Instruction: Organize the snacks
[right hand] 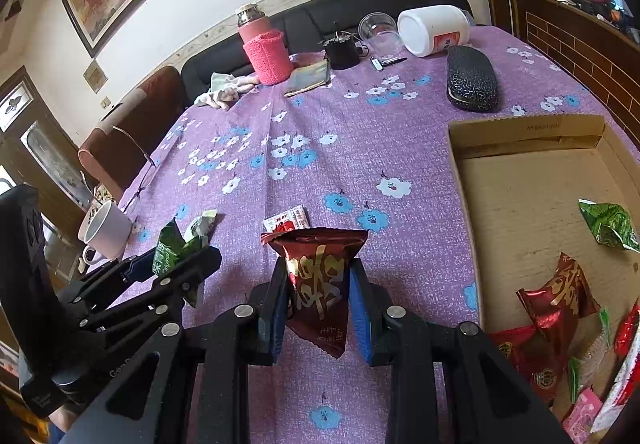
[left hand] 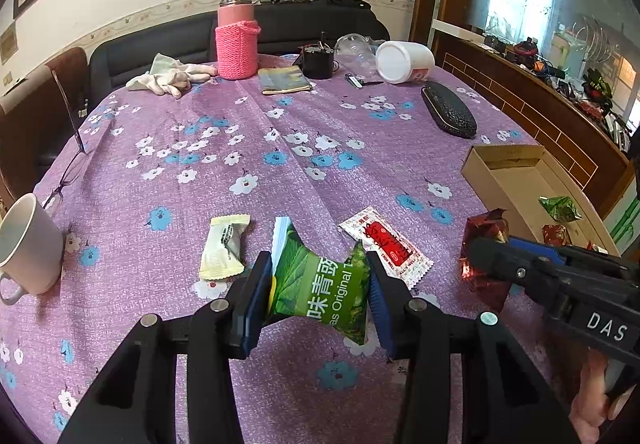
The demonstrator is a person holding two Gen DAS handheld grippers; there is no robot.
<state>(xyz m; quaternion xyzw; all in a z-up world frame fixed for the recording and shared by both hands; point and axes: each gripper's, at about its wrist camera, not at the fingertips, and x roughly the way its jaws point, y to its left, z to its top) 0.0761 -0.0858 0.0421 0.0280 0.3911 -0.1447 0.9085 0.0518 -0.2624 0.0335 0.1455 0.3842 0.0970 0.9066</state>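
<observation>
Purple flowered cloth covers the surface in front of me. My left hand-held gripper has its blue pads pinched on a green snack packet, which is squeezed narrow between them and raised off the cloth. My right hand-held gripper is closed on a dark red snack packet, its top poking above the fingers. Just beyond lie a cream packet and a white-and-red sachet. To the right, the cardboard box holds several more snacks.
</observation>
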